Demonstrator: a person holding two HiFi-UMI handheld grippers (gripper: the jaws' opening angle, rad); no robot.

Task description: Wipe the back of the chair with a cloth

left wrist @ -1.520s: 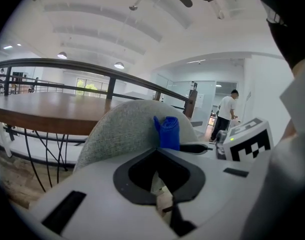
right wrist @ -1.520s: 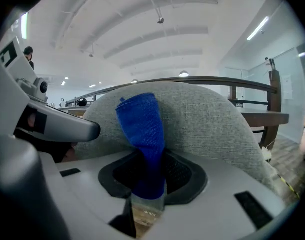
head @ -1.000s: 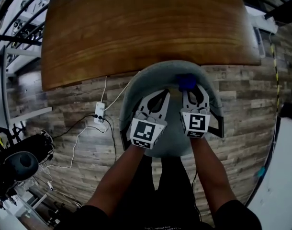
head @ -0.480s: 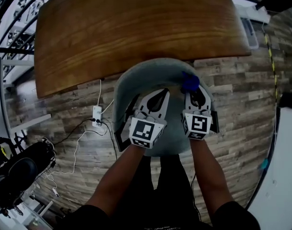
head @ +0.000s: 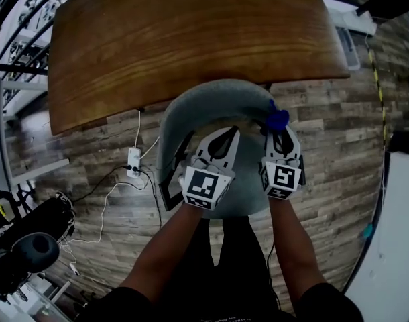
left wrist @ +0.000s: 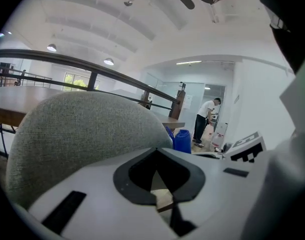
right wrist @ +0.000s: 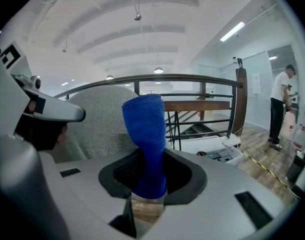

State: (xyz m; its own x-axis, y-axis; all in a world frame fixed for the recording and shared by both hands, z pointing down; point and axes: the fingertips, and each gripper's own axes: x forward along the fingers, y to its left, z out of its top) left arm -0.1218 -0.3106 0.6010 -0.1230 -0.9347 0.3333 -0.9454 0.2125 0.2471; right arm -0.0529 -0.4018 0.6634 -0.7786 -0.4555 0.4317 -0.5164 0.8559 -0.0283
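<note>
The person's forearms point(head: 285, 247) enter from the bottom edge of the head view and cover most of the chair seat. The left tool point(head: 229, 134) point(left wrist: 155, 151) has its jaws brought together with nothing between them. It lies over the inner face of the chair back; no view shows whether it touches the fabric. The right tool point(head: 277, 131) point(right wrist: 148, 180) is clamped on the blue cloth point(head: 278, 118) point(right wrist: 144, 134), which stands upright out of the jaws.

The cloth sits at the right end of the top rim of the grey chair back point(head: 211, 99) point(left wrist: 82, 134) point(right wrist: 100, 116). In the right gripper view the back lies just left of and behind the cloth, and contact cannot be confirmed. The chair's legs are hidden.

Below the chair is plank floor point(head: 325, 153), with a white power strip point(head: 134, 159) and its cables to the left. Past the chair is the wooden tabletop point(head: 191, 39), its far edge cut off by the frame. A distant person point(left wrist: 205, 119) point(right wrist: 280, 106) stands across the room, too small for detail.

Compared with 0.5 s ago, the right tool and cloth have shifted rightward along the rim, toward its outer end. The left tool has kept nearly the same position.
</note>
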